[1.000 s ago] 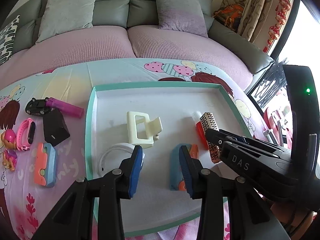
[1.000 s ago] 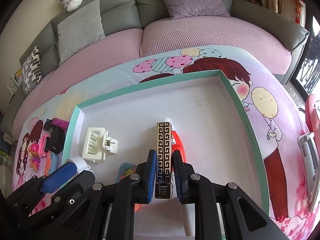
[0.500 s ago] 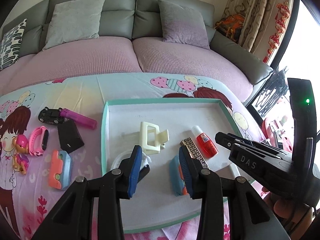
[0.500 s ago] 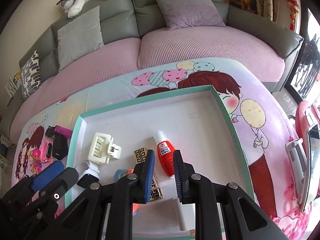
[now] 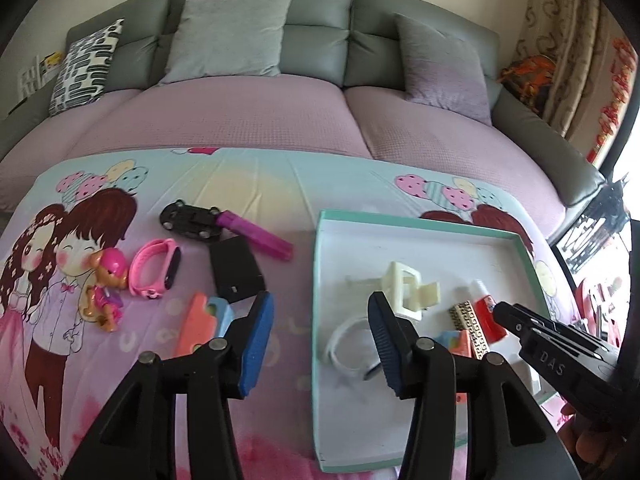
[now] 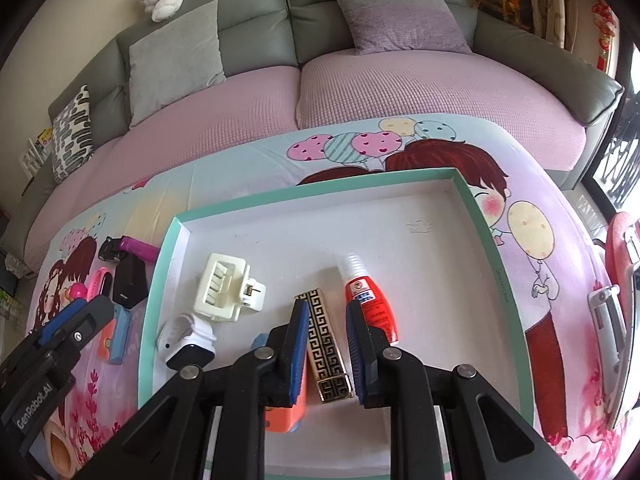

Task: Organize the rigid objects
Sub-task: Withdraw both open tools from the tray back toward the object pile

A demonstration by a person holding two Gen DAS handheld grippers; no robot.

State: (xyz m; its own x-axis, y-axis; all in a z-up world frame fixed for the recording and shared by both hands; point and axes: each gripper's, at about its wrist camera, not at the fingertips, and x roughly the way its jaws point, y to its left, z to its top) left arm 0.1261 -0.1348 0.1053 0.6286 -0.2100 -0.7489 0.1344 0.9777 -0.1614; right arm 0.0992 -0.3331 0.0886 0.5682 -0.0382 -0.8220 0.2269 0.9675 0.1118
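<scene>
A grey sofa (image 5: 320, 52) with a pink cover stands behind the bench (image 5: 248, 184), which wears a cartoon cloth. On it sits a teal-rimmed tray (image 6: 472, 196) holding a cream hair clip (image 6: 224, 292), a white watch (image 6: 184, 340), a black-and-gold patterned case (image 6: 326, 348) and a red bottle (image 6: 370, 304).

The right gripper (image 6: 328, 344) hangs over the case; its fingers have just been opening and stand narrowly apart, clear of the case.

Only the left view shows all the loose things left of the tray: a toy car (image 5: 190, 220), magenta tube (image 5: 256, 236), pink band (image 5: 156, 268), black box (image 5: 236, 268), doll (image 5: 104, 288) and orange-blue block (image 5: 202, 320). There the left gripper (image 5: 320, 340), fingers just opened and empty, straddles the tray's left rim.
</scene>
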